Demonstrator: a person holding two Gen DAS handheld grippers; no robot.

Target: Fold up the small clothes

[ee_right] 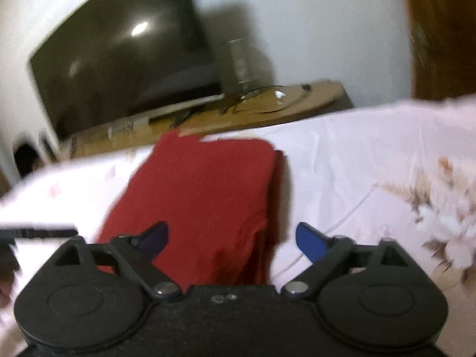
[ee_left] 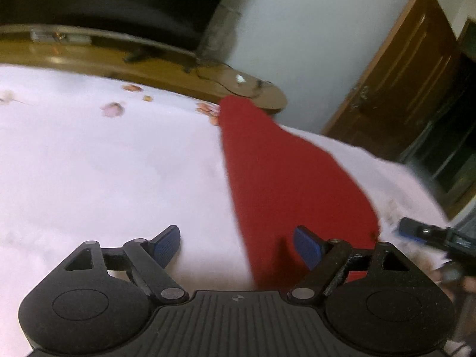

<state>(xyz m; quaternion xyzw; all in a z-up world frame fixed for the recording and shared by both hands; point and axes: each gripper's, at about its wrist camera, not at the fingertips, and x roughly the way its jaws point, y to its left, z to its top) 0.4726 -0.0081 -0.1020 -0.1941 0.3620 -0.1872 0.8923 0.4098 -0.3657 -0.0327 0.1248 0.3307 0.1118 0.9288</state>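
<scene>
Your right fingers (ee_right: 232,242) stand open with the red garment (ee_right: 205,196) lying folded on the bed (ee_right: 342,160) between and beyond them, your left fingers (ee_left: 237,245) open beside its edge, so little seems left but tidying.

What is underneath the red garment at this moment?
The red garment lies folded on a pale floral bedsheet, which shows all around it. Stacked edges along its right side suggest folded layers. Whatever sits between those layers or directly beneath is covered.

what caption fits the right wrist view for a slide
Open right gripper over a folded red cloth on a pale floral bedsheet.
</scene>
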